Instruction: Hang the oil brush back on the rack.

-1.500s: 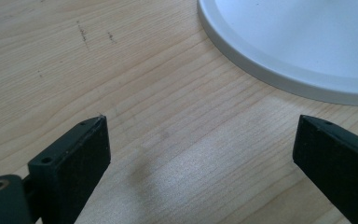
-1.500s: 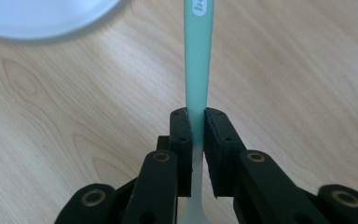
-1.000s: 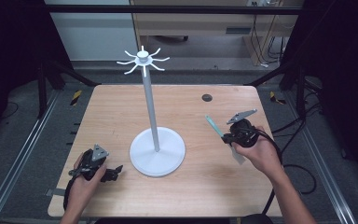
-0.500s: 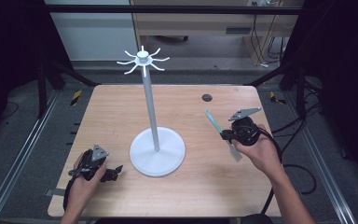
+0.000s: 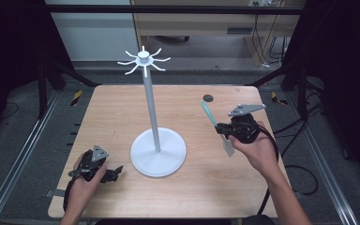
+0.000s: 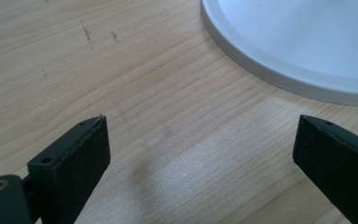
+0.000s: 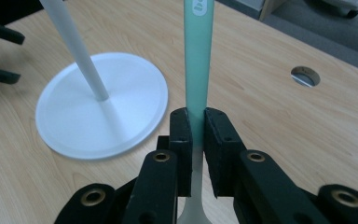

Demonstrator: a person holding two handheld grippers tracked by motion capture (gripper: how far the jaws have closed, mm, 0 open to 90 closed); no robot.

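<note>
A white stand rises from a round base [image 5: 158, 152] mid-table, its thin pole [image 5: 151, 103] topped by a ring of hooks [image 5: 143, 60]. To its right my right gripper [image 5: 219, 127] is held above the table, shut on a spatula [image 5: 208, 112] with a teal handle and pale blade. In the right gripper view the handle [image 7: 197, 56] stands up between the closed jaws of my right gripper [image 7: 196, 126], with the base [image 7: 102, 105] behind at left. My left gripper [image 5: 115, 172] rests open on the table, front left of the base. Its jaws stand wide apart, empty [image 6: 200, 144], near the base rim [image 6: 298, 46].
A round cable hole [image 5: 208, 98] sits in the wooden tabletop [image 5: 112, 117] behind the right gripper, the same hole [image 7: 306, 75] showing in the right gripper view. Black frame rails run along both sides of the table. The left gripper [image 7: 2, 53] appears far off at top left.
My right gripper has risen a little and drifted left toward the stand, carrying the spatula. The left gripper has stayed put.
</note>
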